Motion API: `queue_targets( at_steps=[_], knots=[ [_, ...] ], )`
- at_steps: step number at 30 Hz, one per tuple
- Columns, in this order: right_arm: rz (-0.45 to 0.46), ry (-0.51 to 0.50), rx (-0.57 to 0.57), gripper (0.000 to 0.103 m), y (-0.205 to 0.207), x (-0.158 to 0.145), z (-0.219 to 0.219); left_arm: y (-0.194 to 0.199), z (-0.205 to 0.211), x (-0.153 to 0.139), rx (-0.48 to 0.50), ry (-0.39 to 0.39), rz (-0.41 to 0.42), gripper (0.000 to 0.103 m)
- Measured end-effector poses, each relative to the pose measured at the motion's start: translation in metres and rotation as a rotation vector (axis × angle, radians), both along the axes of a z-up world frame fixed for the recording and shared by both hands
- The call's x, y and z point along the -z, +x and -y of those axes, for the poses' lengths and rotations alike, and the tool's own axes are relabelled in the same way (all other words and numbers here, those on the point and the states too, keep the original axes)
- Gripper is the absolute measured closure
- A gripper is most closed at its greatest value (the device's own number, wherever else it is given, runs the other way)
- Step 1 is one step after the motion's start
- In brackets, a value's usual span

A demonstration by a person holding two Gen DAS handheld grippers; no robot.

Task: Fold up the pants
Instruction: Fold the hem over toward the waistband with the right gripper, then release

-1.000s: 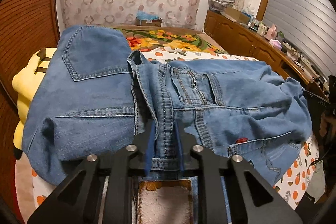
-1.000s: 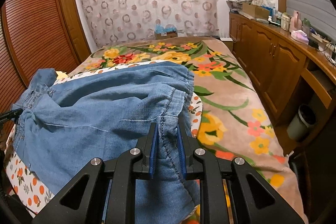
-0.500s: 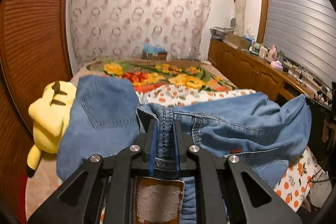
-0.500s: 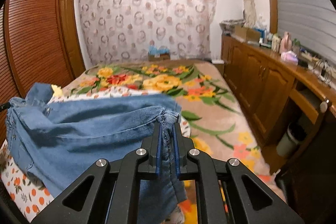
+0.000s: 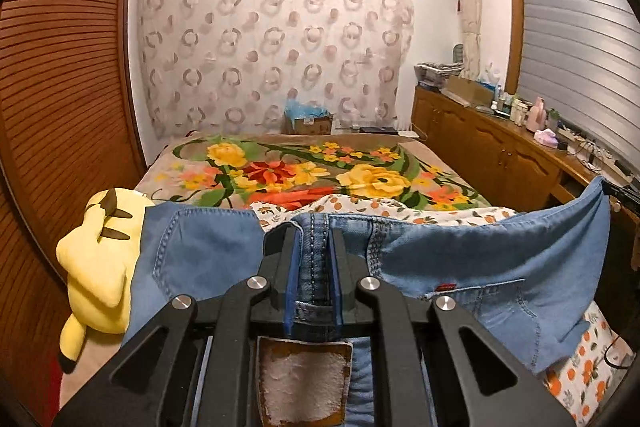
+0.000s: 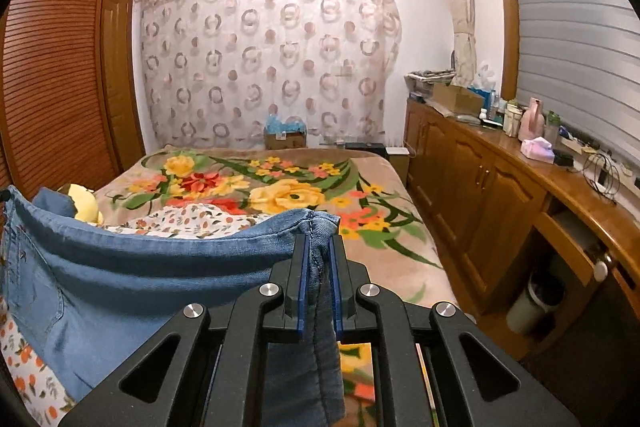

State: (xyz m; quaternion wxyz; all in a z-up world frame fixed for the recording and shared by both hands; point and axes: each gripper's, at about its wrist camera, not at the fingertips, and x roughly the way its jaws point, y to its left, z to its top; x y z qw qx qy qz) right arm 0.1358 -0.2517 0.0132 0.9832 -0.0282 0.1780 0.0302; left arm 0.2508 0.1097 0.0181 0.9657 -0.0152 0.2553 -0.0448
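Jeans (image 5: 460, 259): red tab (image 5: 445, 286), unreadable.

I can't see the lower part of the pants (image 5: 472, 267) from the left wrist view, the claw frame covers it and the bottom edge cuts it off. Plush toy (image 5: 96, 267) is half behind the denim; in the right view only a sliver of it (image 6: 86, 205) pokes out. Small stuff on the worktop (image 6: 516, 143) is too tiny for me to identify. Bed (image 6: 360, 187) near end hidden under denim. Leather patch (image 5: 304, 379) text unreadable
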Motion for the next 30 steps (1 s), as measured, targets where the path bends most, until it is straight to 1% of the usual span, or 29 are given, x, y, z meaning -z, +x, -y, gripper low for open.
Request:
queue_targets(
  at_steps=[7, 11, 16, 18, 20, 26, 30],
  knots=[
    [-0.026, -0.038, -0.005, 0.094, 0.047, 0.002, -0.012, 0.039, -0.003, 0.015, -0.031, 0.027, -0.040, 0.088],
    [-0.055, -0.056, -0.001, 0.094, 0.074, 0.005, -0.019, 0.057, -0.005, 0.028, -0.042, 0.029, -0.077, 0.088],
    [-0.129, -0.078, 0.008, 0.094, 0.107, 0.016, -0.029, 0.066, -0.004, 0.041, -0.039, 0.035, -0.117, 0.088],
    [-0.158, -0.078, 0.014, 0.094, 0.117, 0.021, -0.030, 0.068, -0.003, 0.042, -0.035, 0.041, -0.127, 0.088],
    [-0.179, -0.074, 0.016, 0.094, 0.126, 0.019, -0.028, 0.068, 0.000, 0.042, -0.027, 0.048, -0.135, 0.088],
    [-0.212, -0.075, 0.018, 0.093, 0.131, 0.005, -0.025, 0.065, 0.007, 0.041, -0.008, 0.080, -0.146, 0.086],
    [-0.221, -0.085, 0.013, 0.093, 0.128, 0.003, -0.026, 0.061, 0.008, 0.041, -0.010, 0.080, -0.144, 0.080]
  ],
)
